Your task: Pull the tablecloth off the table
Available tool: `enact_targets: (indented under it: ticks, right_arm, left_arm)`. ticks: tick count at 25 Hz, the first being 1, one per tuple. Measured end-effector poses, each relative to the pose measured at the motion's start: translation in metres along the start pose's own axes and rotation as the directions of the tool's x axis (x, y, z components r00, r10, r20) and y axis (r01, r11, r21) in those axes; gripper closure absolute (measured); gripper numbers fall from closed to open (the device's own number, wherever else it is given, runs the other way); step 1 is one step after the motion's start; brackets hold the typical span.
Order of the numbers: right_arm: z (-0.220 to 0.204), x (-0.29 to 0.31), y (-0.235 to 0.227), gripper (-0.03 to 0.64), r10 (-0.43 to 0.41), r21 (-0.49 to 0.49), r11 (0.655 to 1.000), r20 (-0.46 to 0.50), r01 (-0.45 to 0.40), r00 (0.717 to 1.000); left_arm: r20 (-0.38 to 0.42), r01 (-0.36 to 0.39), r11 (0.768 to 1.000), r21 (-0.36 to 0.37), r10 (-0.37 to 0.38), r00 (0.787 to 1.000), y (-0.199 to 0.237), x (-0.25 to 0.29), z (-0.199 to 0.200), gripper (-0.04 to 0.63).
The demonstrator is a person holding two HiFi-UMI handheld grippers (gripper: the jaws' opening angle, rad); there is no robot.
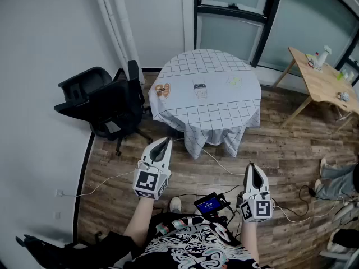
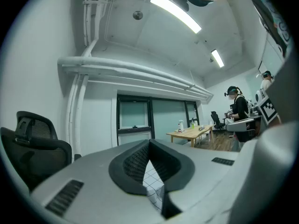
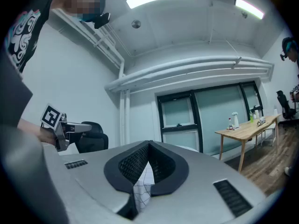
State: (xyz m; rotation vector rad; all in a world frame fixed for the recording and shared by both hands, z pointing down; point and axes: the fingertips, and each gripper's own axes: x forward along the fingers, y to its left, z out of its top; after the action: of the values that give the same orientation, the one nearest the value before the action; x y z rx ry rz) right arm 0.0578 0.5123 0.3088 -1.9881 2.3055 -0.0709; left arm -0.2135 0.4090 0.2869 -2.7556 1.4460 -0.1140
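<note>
A round table stands ahead under a white checked tablecloth point(image 1: 207, 88) that hangs down its sides. Three small items lie on the cloth: a brown one point(image 1: 162, 89), a cup-like one point(image 1: 200, 89) and a pale green one point(image 1: 234, 82). My left gripper point(image 1: 166, 140) is in the air just short of the cloth's near hem, shut and empty. My right gripper point(image 1: 251, 166) is lower and to the right, further from the table, also shut and empty. In each gripper view the jaws meet at the tips, and a strip of the checked cloth point(image 2: 154, 181) point(image 3: 144, 185) shows far off behind them.
A black office chair point(image 1: 104, 102) stands left of the table, close to the wall. A wooden table point(image 1: 320, 80) with small things on it is at the right. Cables and a device with a blue screen point(image 1: 210, 203) lie on the wood floor near my feet. A person's legs point(image 1: 336, 178) show at the right.
</note>
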Motion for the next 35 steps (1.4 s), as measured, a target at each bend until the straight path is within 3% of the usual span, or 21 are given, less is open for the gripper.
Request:
enact_targets:
  ticks: [17, 25, 35]
  right_arm:
    - [0.000, -0.021, -0.023, 0.591, 0.027, 0.006, 1.000, 0.010, -0.027, 1.000]
    - [-0.006, -0.040, -0.049, 0.591, 0.010, 0.024, 1.000, 0.021, -0.011, 1.000]
    - [0.007, -0.029, -0.061, 0.591, 0.020, 0.009, 1.000, 0.047, -0.021, 0.999]
  left_arm:
    - [-0.008, -0.031, 0.999, 0.032, 0.031, 0.999, -0.033, -0.006, 0.001, 0.586]
    - [-0.040, -0.045, 0.999, 0.010, 0.046, 0.998, -0.051, -0.006, -0.014, 0.584]
    - [-0.004, -0.064, 0.998, 0.027, 0.064, 0.998, -0.050, 0.010, 0.001, 0.584]
